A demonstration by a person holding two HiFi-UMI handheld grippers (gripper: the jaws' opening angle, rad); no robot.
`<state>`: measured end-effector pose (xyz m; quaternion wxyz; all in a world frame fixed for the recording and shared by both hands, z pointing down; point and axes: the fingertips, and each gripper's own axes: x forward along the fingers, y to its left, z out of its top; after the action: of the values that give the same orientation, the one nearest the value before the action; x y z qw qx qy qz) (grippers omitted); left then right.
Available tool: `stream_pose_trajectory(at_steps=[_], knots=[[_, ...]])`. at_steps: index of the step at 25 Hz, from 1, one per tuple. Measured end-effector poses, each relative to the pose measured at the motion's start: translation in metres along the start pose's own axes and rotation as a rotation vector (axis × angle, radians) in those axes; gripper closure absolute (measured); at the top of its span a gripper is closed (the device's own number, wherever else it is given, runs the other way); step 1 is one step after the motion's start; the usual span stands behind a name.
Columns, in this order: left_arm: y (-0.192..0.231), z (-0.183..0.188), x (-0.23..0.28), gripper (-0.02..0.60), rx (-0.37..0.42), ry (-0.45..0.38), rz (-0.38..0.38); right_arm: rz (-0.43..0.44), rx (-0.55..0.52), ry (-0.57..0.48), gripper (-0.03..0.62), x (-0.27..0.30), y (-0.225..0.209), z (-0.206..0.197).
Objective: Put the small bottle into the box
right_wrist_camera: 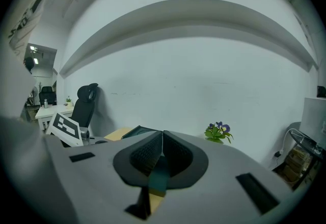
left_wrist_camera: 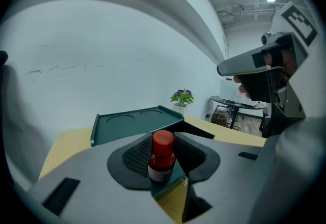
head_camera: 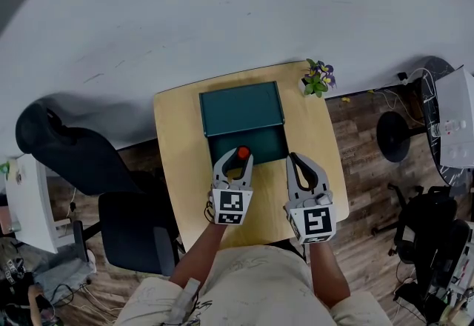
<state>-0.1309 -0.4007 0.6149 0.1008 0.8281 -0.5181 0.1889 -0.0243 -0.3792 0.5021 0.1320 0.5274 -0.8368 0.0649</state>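
A small wooden bench stands against a white wall, on a floor of dark wood planks, and a black office chair is just beside the bench on its left side. On the far right corner of the bench there is a little plant with green leaves and purple flowers. In the middle of the bench lies a dark green box which is open; its lid is folded back toward the wall, and the left gripper view shows two round hollows in the inner side of the lid. The left gripper has its jaws closed around the small bottle, pinching the brown body from both sides. The bottle stands upright, with the red cap on top and a pale label on the body. It is at the near edge of the open box, and under it the green rim of the box and a bit of the bench are visible; if the bottom touches the box I cannot tell. The right gripper is beside the left one, near the right front corner of the box, apart from it. Its jaws are pressed together with nothing between them, and they point toward the wall
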Motion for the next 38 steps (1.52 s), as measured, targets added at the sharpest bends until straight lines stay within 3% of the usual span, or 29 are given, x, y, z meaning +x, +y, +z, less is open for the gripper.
stream_pose_trajectory(at_steps=[24, 30, 38], knots=[[-0.001, 0.000, -0.001, 0.442, 0.009, -0.001, 0.008, -0.004, -0.004, -0.005, 0.572, -0.009, 0.003, 0.003], [-0.002, 0.000, -0.001, 0.389, 0.008, -0.003, 0.007, -0.005, -0.006, -0.003, 0.572, -0.011, 0.001, 0.003], [-0.002, 0.012, -0.008, 0.379, 0.008, -0.030, 0.014, 0.010, -0.015, -0.010, 0.572, -0.017, 0.003, 0.006]])
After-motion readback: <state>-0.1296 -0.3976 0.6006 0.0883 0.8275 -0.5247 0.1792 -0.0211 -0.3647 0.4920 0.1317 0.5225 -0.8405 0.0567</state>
